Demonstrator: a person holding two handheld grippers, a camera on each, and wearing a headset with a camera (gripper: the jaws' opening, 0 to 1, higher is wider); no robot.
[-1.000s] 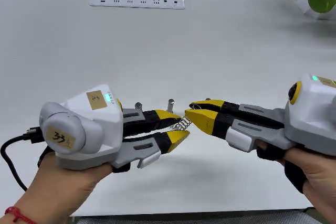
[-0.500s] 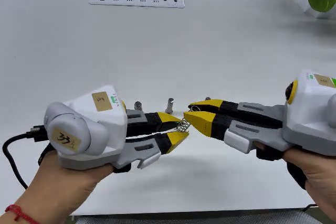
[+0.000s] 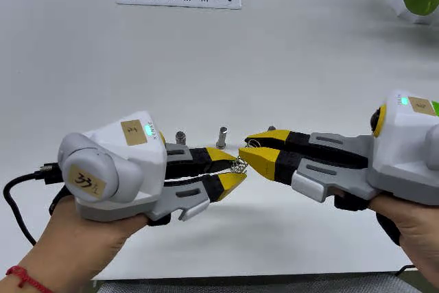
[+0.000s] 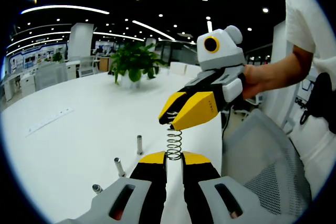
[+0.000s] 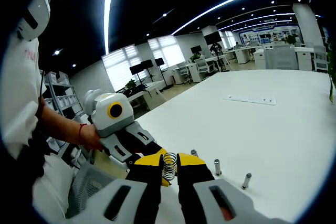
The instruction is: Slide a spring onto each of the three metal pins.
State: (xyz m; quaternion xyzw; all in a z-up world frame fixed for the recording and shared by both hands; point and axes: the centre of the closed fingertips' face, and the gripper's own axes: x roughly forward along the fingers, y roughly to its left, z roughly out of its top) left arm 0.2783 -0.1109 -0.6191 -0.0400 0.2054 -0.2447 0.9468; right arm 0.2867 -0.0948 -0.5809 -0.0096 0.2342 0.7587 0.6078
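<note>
A small coil spring [image 3: 239, 165] is held in the air above the white table [image 3: 288, 66], between two grippers set tip to tip. One end is pinched in the jaws of the left gripper [image 3: 233, 168], the other clamped in the jaws of the right gripper [image 3: 248, 150]. Three metal pins [image 3: 222, 135] are seen upright and bare on the table just behind the tips. A power strip [image 3: 178, 0] is seen well beyond.

Right claw [image 3: 245, 144] farther over spring [image 3: 239, 165].
</note>
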